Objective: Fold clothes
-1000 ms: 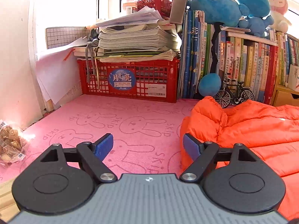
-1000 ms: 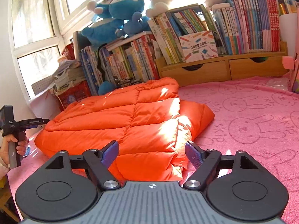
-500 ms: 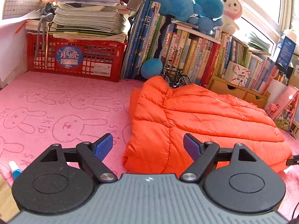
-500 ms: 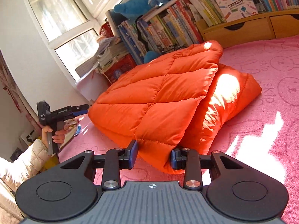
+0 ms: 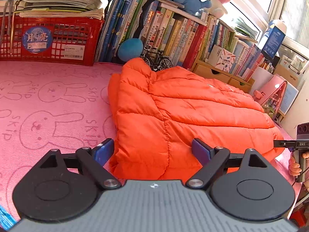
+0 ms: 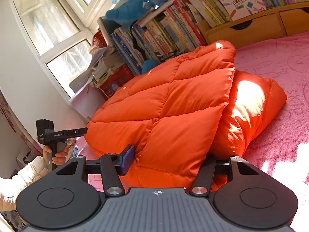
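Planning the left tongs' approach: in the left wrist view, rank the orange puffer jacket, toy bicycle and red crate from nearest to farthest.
1. Orange puffer jacket, its corner between the left tongs.
2. Toy bicycle, behind the jacket, by the books.
3. Red crate, far left; close to the bicycle's range, hard to call.

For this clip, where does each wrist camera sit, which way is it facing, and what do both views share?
Left wrist: behind the left gripper, facing the orange jacket edge and bookshelf; the other hand shows far right.
Right wrist: behind the right gripper, whose jaws are opening around a jacket corner, facing the window; left hand, sleeve.
Shared: jacket, bookshelf, pink mat.
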Motion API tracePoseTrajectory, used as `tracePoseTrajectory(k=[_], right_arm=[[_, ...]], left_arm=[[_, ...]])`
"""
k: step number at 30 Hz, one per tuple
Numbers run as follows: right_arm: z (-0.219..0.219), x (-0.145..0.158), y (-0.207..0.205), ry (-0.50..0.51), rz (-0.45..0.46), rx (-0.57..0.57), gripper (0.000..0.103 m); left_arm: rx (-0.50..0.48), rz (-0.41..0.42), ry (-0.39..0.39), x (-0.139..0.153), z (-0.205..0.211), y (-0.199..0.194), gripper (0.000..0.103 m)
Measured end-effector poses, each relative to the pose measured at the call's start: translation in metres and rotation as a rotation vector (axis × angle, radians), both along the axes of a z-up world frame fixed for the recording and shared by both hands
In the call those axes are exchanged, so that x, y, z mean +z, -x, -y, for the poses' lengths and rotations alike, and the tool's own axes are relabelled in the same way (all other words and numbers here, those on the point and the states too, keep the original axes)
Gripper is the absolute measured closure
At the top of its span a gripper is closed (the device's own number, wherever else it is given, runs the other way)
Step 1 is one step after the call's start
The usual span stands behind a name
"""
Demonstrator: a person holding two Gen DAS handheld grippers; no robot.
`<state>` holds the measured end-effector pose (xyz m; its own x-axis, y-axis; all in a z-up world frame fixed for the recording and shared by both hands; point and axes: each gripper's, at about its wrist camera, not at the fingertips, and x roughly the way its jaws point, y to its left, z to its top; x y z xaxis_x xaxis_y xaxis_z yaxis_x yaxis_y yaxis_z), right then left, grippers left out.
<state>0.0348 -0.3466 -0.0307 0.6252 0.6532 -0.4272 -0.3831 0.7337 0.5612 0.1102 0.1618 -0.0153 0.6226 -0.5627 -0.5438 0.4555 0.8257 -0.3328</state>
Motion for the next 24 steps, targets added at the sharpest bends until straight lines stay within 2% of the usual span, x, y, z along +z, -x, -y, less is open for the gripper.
tracePoseTrajectory(k=[1,4,10,12,14,17,18,19,20,21,24], right_arm=[[-0.001,0.001,0.003,0.011,0.006,0.002,0.06],[0.003,0.005,0.015,0.024,0.022,0.027,0.078],[0.015,0.014,0.04,0.048,0.024,0.078,0.081],[0.022,0.014,0.046,0.07,0.012,0.061,0.08],[0.034,0.013,0.049,0.074,-0.019,0.027,0.073],[0.054,0.019,0.057,0.076,-0.03,-0.04,0.055],[0.061,0.022,0.06,0.077,-0.031,-0.063,0.039],[0.068,0.026,0.064,0.086,-0.021,-0.095,0.019],[0.074,0.033,0.067,0.101,0.004,-0.141,0.012],[0.079,0.041,0.071,0.115,0.034,-0.192,0.008],[0.073,0.072,0.068,0.215,0.192,-0.394,0.007]], left_arm=[[-0.023,-0.003,-0.002,-0.001,0.003,0.002,0.015],[-0.059,0.016,-0.046,-0.002,0.012,0.012,0.014],[-0.119,-0.006,-0.012,0.0,0.02,0.033,0.014],[-0.145,0.001,-0.011,0.002,0.025,0.044,0.014],[-0.163,0.026,-0.043,0.006,0.032,0.058,0.014],[-0.146,0.099,-0.107,0.017,0.035,0.074,0.015],[-0.133,0.129,-0.128,0.022,0.034,0.079,0.015],[-0.113,0.158,-0.142,0.028,0.033,0.082,0.015],[-0.074,0.183,-0.146,0.037,0.031,0.082,0.015],[-0.022,0.208,-0.148,0.046,0.029,0.08,0.014],[0.173,0.299,-0.154,0.079,0.048,0.061,0.013]])
